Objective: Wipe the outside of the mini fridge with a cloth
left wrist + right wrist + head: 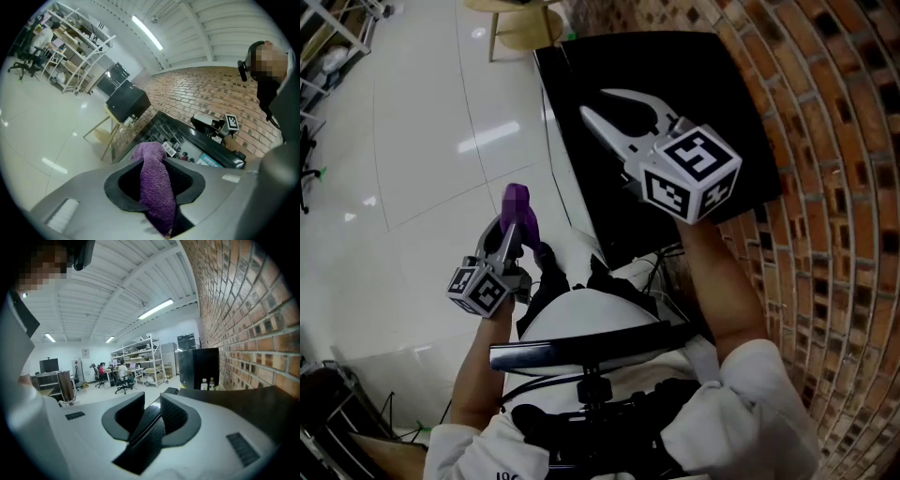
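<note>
Left of the fridge [694,84], the left tool [514,225] pinches the cloth [517,202]; the right tool [592,100], spread, hovers over its top.

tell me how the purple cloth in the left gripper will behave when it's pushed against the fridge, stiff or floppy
Probably floppy: the purple cloth is bunched into a narrow fold between the left gripper's jaws, and its free end curls over. Its looped, towel-like surface looks grippy, so it will likely drag rather than slide on the mini fridge.
</note>
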`<action>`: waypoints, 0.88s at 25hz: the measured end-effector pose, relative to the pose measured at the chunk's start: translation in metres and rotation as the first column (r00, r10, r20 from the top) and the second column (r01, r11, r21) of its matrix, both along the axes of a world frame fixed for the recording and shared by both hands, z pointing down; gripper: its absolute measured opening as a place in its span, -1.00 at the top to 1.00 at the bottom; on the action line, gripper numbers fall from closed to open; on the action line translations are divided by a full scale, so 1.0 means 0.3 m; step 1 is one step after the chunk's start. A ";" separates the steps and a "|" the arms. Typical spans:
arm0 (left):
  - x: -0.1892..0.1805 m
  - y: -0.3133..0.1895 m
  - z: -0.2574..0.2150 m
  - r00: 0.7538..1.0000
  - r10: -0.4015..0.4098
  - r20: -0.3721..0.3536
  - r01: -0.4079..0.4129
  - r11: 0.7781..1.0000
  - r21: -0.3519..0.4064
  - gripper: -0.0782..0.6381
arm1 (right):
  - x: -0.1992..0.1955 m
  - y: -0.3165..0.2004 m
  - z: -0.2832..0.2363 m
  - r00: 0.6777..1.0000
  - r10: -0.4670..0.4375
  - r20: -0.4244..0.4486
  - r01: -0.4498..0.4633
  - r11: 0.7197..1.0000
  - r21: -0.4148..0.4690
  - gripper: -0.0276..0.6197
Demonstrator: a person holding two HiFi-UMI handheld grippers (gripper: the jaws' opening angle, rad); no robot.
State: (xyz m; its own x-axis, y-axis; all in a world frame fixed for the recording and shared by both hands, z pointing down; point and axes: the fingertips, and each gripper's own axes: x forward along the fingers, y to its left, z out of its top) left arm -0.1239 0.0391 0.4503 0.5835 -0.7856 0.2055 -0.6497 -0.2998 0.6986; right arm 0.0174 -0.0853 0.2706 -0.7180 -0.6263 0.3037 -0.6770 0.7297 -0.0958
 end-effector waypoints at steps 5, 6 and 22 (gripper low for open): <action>-0.016 -0.068 -0.119 0.996 0.089 -0.030 -0.088 0.996 0.031 0.49 | 0.011 -0.013 0.006 0.999 0.043 -0.003 -0.043 0.999 -0.003 0.63; -0.021 -0.085 -0.143 0.994 0.101 -0.036 -0.099 0.994 0.039 0.49 | 0.016 -0.016 0.005 0.998 0.058 -0.002 -0.058 0.998 -0.001 0.63; 0.046 -0.215 -0.483 0.928 0.372 -0.028 -0.361 0.916 0.176 0.48 | 0.150 0.022 -0.117 0.948 0.317 0.024 -0.318 0.944 0.084 0.63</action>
State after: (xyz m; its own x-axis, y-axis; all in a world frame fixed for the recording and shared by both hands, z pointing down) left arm -0.1100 -0.0254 0.3055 0.8441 -0.5341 0.0474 -0.4308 -0.6230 0.6529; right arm 0.0623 -0.0788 0.2357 -0.4806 -0.8455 0.2327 -0.8741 0.4831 -0.0500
